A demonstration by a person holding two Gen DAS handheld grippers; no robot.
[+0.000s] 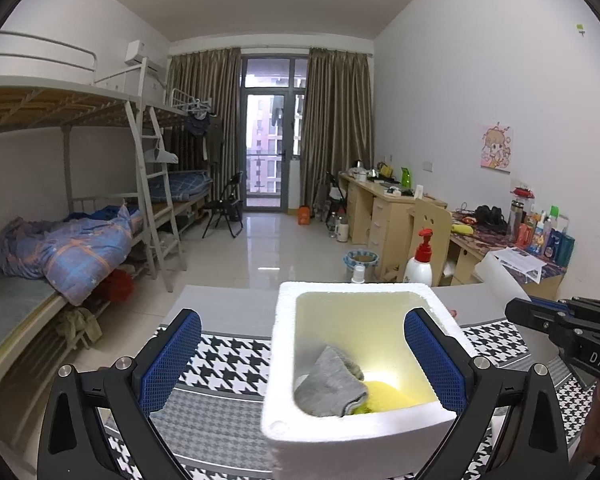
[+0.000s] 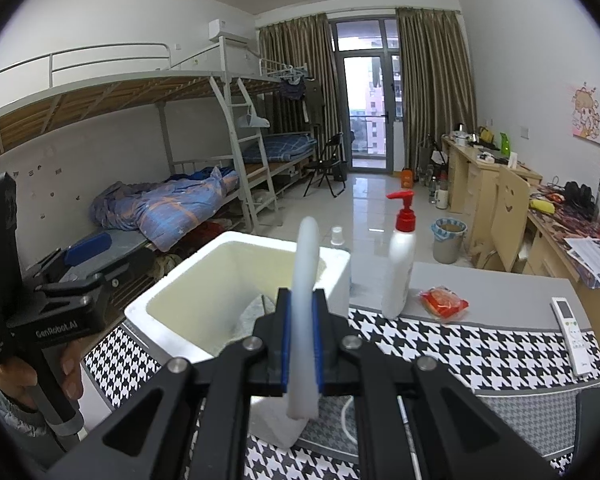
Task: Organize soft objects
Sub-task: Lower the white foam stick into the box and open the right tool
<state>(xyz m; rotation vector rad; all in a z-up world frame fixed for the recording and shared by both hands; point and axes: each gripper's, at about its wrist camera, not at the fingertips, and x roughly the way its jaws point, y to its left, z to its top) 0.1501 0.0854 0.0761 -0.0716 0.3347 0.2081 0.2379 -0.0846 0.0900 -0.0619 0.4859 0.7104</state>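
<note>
A white foam box stands on the houndstooth cloth; it also shows in the right wrist view. Inside lie a grey cloth and a yellow soft thing. My left gripper is open, its blue pads either side of the box's near left wall, and holds nothing. My right gripper is shut on a white foam sheet, held edge-on and upright beside the box's near right corner. The sheet also shows in the left wrist view.
A white pump bottle with a red top, a red packet and a white remote lie on the table to the right. A small white bottle stands behind the box. Bunk beds left, desks right.
</note>
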